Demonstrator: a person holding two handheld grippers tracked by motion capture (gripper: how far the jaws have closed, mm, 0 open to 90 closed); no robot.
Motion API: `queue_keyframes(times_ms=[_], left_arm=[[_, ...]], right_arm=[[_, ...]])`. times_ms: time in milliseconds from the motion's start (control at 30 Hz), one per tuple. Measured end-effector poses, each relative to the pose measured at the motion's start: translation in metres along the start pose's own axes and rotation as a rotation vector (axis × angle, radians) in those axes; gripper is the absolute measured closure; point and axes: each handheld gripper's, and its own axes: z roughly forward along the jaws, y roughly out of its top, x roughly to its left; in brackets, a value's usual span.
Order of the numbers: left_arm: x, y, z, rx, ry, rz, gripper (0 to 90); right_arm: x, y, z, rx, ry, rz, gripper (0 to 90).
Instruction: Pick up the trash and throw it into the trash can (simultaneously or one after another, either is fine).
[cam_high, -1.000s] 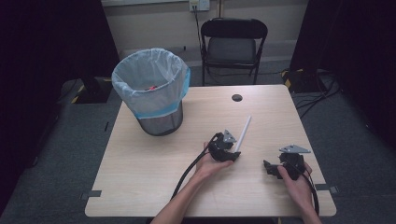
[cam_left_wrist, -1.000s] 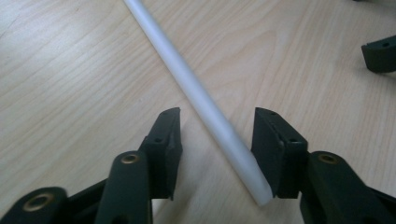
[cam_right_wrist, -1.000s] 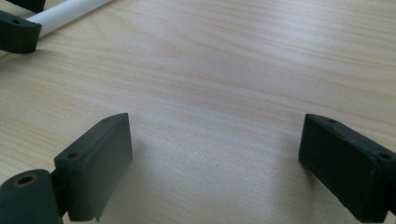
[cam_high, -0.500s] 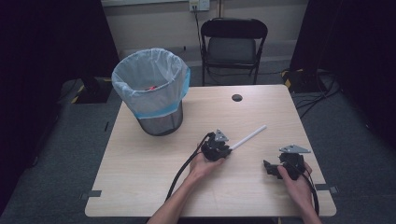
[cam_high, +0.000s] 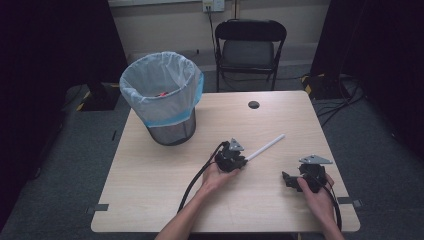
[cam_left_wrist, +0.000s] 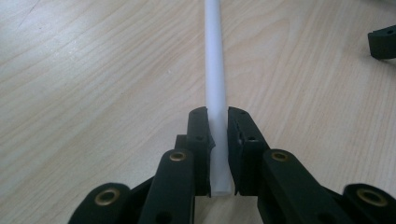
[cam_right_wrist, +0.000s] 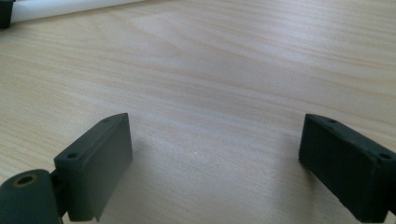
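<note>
Near the middle of the worktop (cam_high: 150, 200), toward its right half, I have the left tongs (cam_high: 239, 161) closed tight on one end of a white plastic tube (cam_high: 266, 146). The left gripper view shows the tube (cam_left_wrist: 216, 70) pinched between both jaws close to its cut end, the rest running straight out ahead over the wood. From above, it slants away toward the far right corner, apparently just clear of the surface or barely resting on it; I cannot tell which. Holding it by the end leaves nearly the whole length free, which I judge suits carrying it off, perhaps to the lined wire bin (cam_high: 162, 97) standing near the far left corner. My right tongs (cam_high: 289, 181) sit near the right edge, jaws spread wide and holding nothing, bare wood between them in the right gripper view, well apart from the tube. I read them as parked out of the way. A folding chair (cam_high: 250, 47) stands beyond the far edge.
</note>
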Motion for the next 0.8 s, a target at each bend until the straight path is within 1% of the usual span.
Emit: queue_keyframes(times_ms=[100,167,267,300,367,400,433,533,567,633,700,767,800], left_arm=[[0.002,-0.002,-0.004,-0.014,0.005,-0.003,80.2],[0.004,-0.004,-0.006,-0.026,-0.004,-0.009,80.2],[0.005,-0.004,-0.009,-0.032,-0.008,-0.004,80.2],[0.006,-0.004,-0.012,-0.044,-0.009,-0.009,80.2],[0.006,-0.003,-0.013,-0.05,-0.011,-0.013,80.2],[0.007,-0.003,-0.015,-0.045,-0.012,-0.005,80.2],[0.006,-0.002,-0.015,-0.058,-0.013,-0.016,80.2],[0.006,-0.001,-0.019,-0.066,-0.021,-0.011,80.2],[0.007,-0.001,-0.022,-0.075,-0.031,-0.006,80.2],[0.006,-0.001,-0.023,-0.08,-0.036,-0.014,80.2],[0.007,0.0,-0.027,-0.091,-0.04,0.002,80.2],[0.007,0.0,-0.03,-0.099,-0.046,-0.005,80.2],[0.007,0.001,-0.032,-0.1,-0.048,-0.002,80.2]], right_arm=[[0.0,0.0,0.0,0.001,0.0,0.002,8.8],[0.0,0.0,0.0,0.0,0.0,0.0,8.8],[0.0,0.0,0.0,0.0,0.0,0.0,8.8],[0.0,0.0,0.0,0.0,0.0,0.0,8.8],[0.0,0.0,0.0,0.001,0.0,0.002,8.8],[0.0,0.0,0.0,0.0,0.0,0.0,8.8],[0.0,0.0,0.0,0.0,0.0,0.0,8.8],[0.0,0.0,0.0,0.0,0.0,0.0,8.8],[0.0,0.0,0.0,0.0,0.0,0.002,8.8],[0.0,0.0,0.0,0.001,0.0,0.001,8.8],[0.0,0.0,0.0,0.001,0.0,0.002,8.8],[0.0,0.0,0.0,0.001,0.0,0.001,8.8],[0.0,0.0,0.0,0.0,0.0,0.0,8.8]])
